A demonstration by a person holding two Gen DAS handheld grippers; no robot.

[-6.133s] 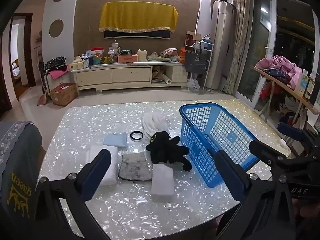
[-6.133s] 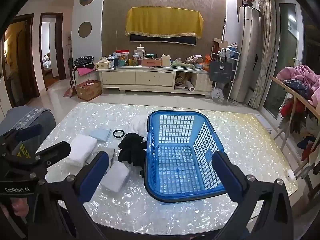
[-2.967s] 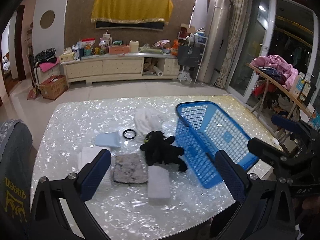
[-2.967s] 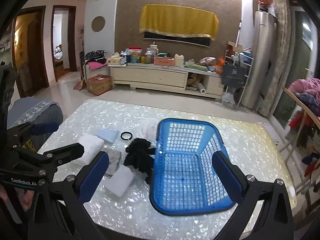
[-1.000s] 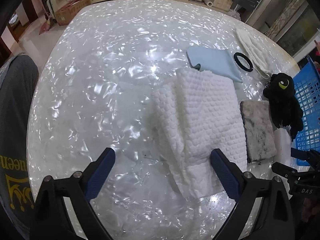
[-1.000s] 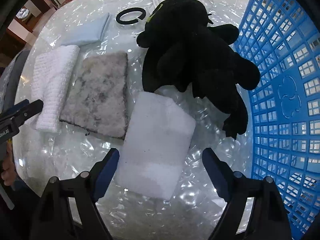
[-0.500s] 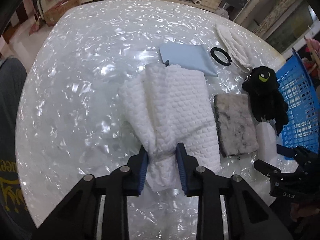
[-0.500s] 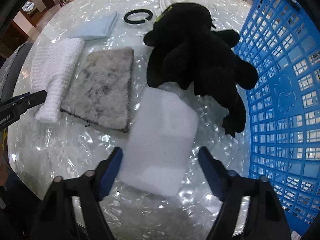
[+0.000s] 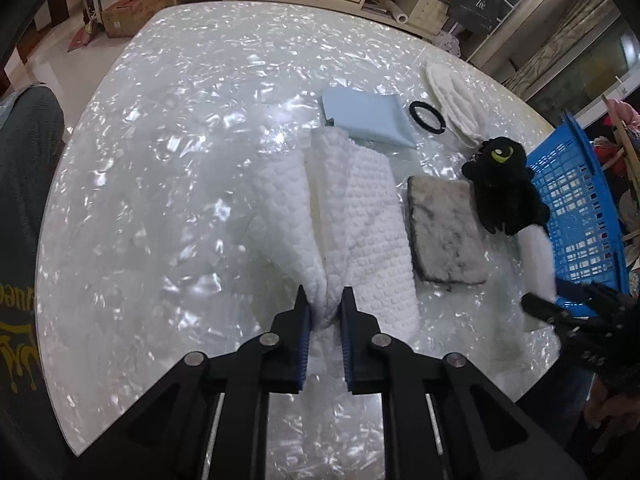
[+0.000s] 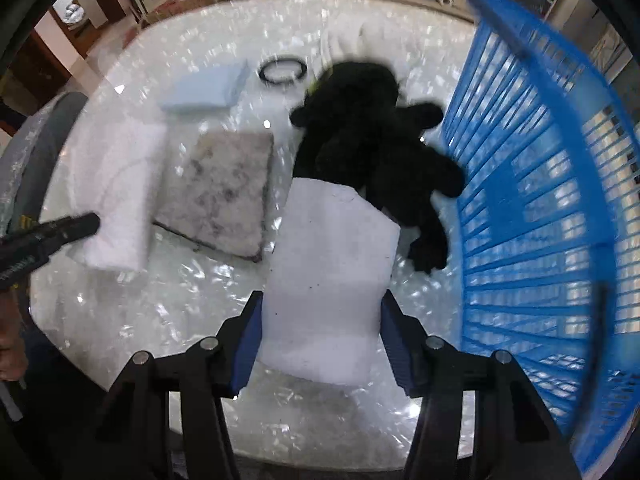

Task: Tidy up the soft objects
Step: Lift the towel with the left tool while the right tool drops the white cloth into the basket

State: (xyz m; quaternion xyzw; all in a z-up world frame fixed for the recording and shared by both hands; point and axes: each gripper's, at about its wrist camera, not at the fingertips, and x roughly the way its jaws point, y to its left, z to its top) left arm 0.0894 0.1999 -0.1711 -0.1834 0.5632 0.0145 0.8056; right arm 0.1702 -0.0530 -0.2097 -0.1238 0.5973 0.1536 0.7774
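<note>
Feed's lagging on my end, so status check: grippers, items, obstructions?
Left gripper closing, pinching white waffle-weave towel. Right gripper closing on white foam block. Blue plastic basket beside right gripper; black plush toy lies against it.

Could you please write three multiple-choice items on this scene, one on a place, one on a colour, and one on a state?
1. Where does the black hair tie lie?
A. Inside the basket
B. On the table between the light blue cloth and the white pads
C. On the grey mat

2. What colour is the basket?
A. Blue
B. Red
C. Yellow

3. What is the left claw doing?
A. Hanging empty above the table
B. Pressing on the black plush toy
C. Pinching a fold of the white towel

Answers: 1 B, the ring rests on the table between those two. 2 A, its lattice walls are blue. 3 C, towel fabric bunches between the closing jaws.
</note>
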